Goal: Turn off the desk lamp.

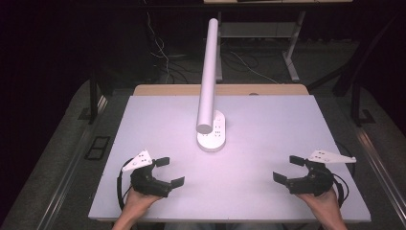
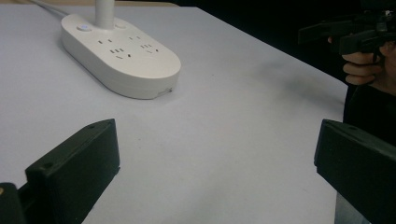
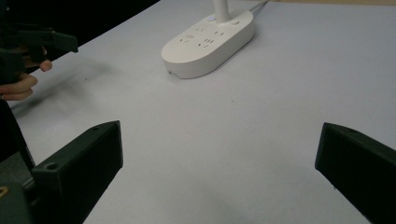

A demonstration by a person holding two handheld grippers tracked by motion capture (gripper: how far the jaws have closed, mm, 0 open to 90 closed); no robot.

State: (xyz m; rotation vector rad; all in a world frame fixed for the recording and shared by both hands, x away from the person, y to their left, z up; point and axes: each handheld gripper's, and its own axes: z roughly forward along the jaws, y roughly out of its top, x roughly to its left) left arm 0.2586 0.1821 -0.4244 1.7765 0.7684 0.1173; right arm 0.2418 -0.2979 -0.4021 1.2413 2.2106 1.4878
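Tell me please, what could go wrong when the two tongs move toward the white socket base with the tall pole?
1. The pole stands tall on the small socket base; a sideways push from the left tongs or right tongs might tip it.
2. Both tongs are open and empty; closing from opposite sides, they might bump each other.
3. The base's smooth rounded edge may slip between the pads.

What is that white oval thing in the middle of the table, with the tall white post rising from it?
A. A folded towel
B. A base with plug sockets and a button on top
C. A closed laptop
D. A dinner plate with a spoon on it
B: the white oval base carries rows of socket slots and a small round button beside the white post.
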